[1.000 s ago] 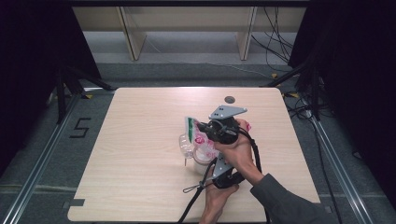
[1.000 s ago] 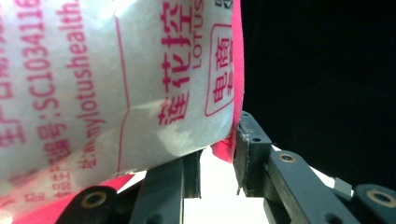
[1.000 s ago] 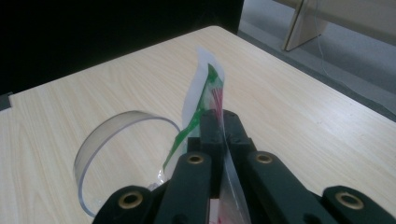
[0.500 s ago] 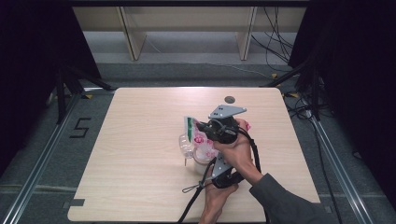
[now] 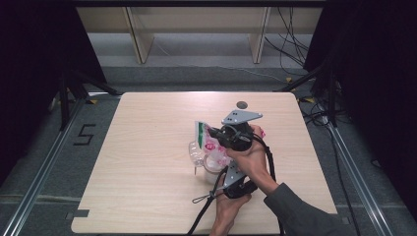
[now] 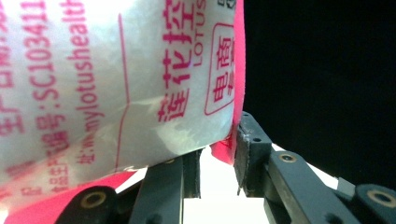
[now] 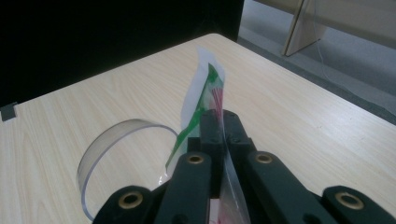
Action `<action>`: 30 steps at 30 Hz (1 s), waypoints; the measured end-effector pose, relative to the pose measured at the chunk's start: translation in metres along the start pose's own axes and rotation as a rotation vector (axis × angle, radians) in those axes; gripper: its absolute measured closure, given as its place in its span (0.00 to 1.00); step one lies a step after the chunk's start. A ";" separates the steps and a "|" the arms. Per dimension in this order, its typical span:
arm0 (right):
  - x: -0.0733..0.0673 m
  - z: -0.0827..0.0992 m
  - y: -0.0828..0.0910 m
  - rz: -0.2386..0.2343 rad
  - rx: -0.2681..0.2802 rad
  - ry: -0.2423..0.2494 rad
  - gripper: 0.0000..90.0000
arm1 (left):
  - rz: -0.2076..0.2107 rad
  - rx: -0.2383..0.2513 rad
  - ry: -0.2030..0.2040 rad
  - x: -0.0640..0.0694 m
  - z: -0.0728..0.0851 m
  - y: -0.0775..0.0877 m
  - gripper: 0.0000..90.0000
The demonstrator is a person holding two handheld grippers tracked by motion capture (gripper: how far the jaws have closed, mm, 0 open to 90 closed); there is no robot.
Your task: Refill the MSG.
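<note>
Both grippers are clamped on the white-and-pink printed plastic pouch [image 5: 212, 143] mid-table: right gripper [image 7: 219, 122] pinches its top edge, left gripper [image 6: 217, 158] its pink bottom corner, above a clear plastic cup [image 7: 116, 149]

Packet [image 5: 210, 142] above clear cup [image 5: 196, 153], mid-table [image 5: 147, 196].

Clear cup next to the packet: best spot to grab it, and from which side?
Take the cup by its thin rim, one jaw inside and one outside, coming down from above. The mouth is open upward and the wall looks too wide and round for a side grip. Approach on the arc away from the packet, which the right gripper pinches beside it.
</note>
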State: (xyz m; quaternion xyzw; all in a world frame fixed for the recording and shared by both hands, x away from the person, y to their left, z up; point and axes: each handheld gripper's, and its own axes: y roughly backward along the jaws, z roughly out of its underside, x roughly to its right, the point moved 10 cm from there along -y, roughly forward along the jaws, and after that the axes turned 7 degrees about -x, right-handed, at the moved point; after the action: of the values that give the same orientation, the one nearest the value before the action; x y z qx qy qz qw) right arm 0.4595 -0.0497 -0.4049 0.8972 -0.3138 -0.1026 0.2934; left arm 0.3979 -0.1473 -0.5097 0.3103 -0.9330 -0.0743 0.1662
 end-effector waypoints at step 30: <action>0.010 0.009 0.032 -0.064 0.157 -0.120 1.00 | -0.029 -0.112 0.016 -0.013 0.027 0.006 0.75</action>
State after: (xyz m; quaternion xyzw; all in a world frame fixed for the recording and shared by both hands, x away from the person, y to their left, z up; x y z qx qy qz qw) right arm 0.4478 -0.0803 -0.3926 0.9192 -0.3091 -0.1405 0.1995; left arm 0.3946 -0.1337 -0.5371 0.3148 -0.9214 -0.1263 0.1895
